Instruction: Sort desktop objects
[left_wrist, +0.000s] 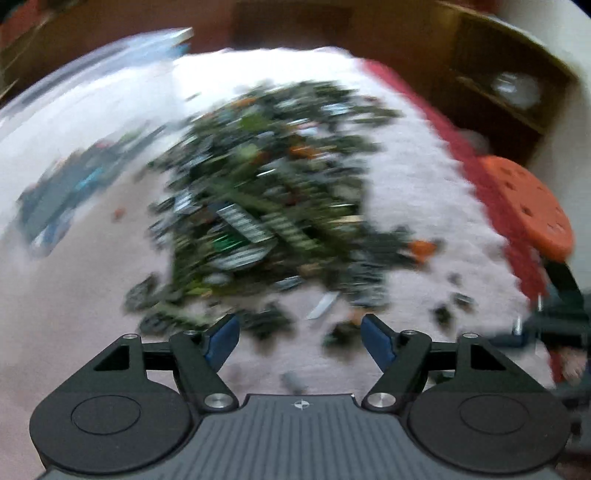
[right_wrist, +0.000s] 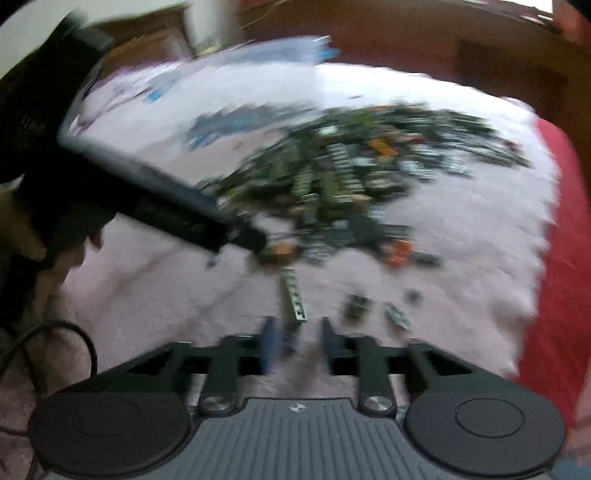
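Both views are motion-blurred. A heap of small green and dark circuit-board-like pieces (left_wrist: 266, 199) (right_wrist: 354, 177) lies on a pale fuzzy cloth (left_wrist: 424, 177). My left gripper (left_wrist: 300, 339) hangs open over the heap's near edge, with nothing between its blue pads (left_wrist: 223, 339). In the right wrist view the left gripper's dark body (right_wrist: 166, 218) reaches in from the upper left, its tip at the heap's edge. My right gripper (right_wrist: 299, 341) stands open. A long green strip (right_wrist: 293, 295) lies just ahead of its fingers, pointing into the gap. Small loose pieces (right_wrist: 397, 315) lie to the right.
An orange stool (left_wrist: 528, 206) stands beyond the cloth's red border (left_wrist: 480, 166) on the right, with a wooden shelf (left_wrist: 498, 74) behind it. A separate dark and blue cluster (left_wrist: 62, 199) lies at the left, and a pale blue flat object (right_wrist: 258, 51) at the back. A black cable (right_wrist: 55, 332) loops at the lower left.
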